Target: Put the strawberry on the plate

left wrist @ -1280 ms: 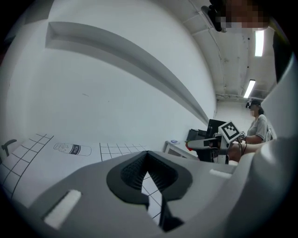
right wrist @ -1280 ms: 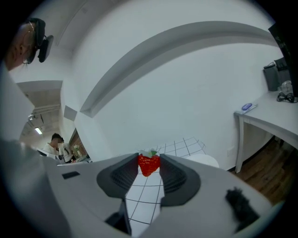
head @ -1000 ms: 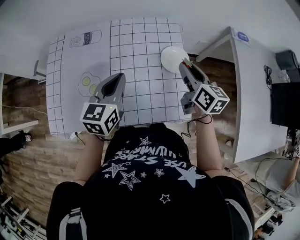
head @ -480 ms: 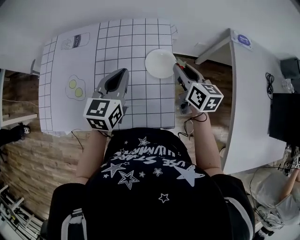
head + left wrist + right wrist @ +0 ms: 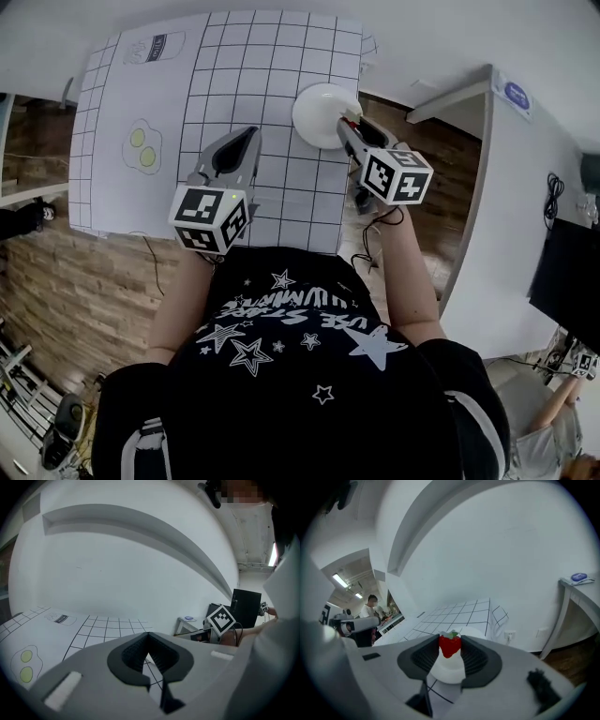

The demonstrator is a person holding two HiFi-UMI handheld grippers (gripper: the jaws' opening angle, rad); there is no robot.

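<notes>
A strawberry [image 5: 450, 647] is pinched in the right gripper [image 5: 345, 125] above the white plate [image 5: 317, 105], which is set near the grid mat's [image 5: 253, 66] right edge. The left gripper's [image 5: 149, 637] jaws are pressed together, empty, over open mat. The bottle drawing's [image 5: 155, 47] label cannot be read.

Hidden under right tongs [image 5: 348, 125]: plate [image 5: 317, 112] right edge; strawberry [image 5: 351, 119] barely shows in head view.
</notes>
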